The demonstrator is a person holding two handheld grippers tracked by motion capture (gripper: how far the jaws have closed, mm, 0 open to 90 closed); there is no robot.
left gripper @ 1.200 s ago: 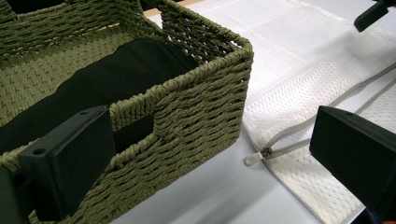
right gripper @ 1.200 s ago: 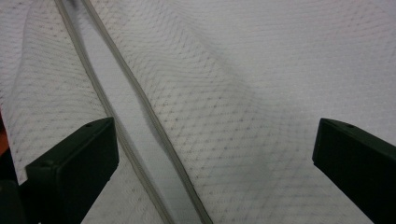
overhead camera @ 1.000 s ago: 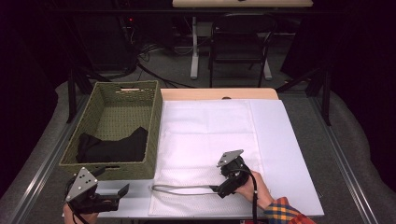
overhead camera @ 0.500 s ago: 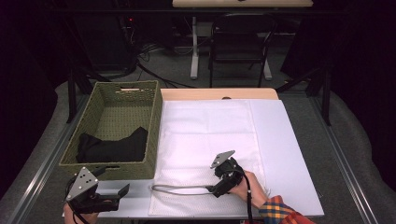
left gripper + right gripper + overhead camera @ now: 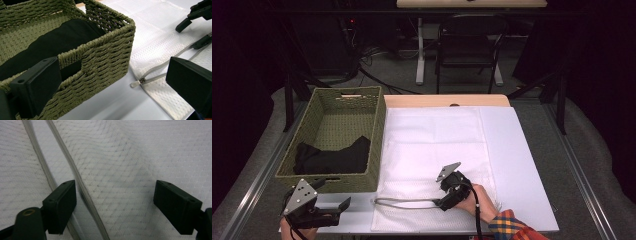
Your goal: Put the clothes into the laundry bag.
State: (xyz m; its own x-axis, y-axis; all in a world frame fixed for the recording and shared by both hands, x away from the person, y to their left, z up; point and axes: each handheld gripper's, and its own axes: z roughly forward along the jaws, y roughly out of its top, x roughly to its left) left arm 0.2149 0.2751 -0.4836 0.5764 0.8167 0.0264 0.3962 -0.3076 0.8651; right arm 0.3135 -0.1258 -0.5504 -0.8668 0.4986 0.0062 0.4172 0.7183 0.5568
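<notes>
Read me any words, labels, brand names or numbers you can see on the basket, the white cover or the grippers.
None can be read: no text, label, brand or number stands on the green woven basket, the black cloth in it, the white quilted cover with its grey zipper, the left gripper or the right gripper.

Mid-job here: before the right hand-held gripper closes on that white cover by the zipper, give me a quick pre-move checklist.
1. Right hand-held gripper jaws apart, have just been closing: ok.
2. White cover fabric between the jaws: ok.
3. Zipper beside one jaw, not yet pinched: ok.
4. Zipper pull lying free on the table: ok.
5. Left hand-held gripper open, parked in front of the basket: ok.
6. Pads touching fabric: cannot tell.
</notes>
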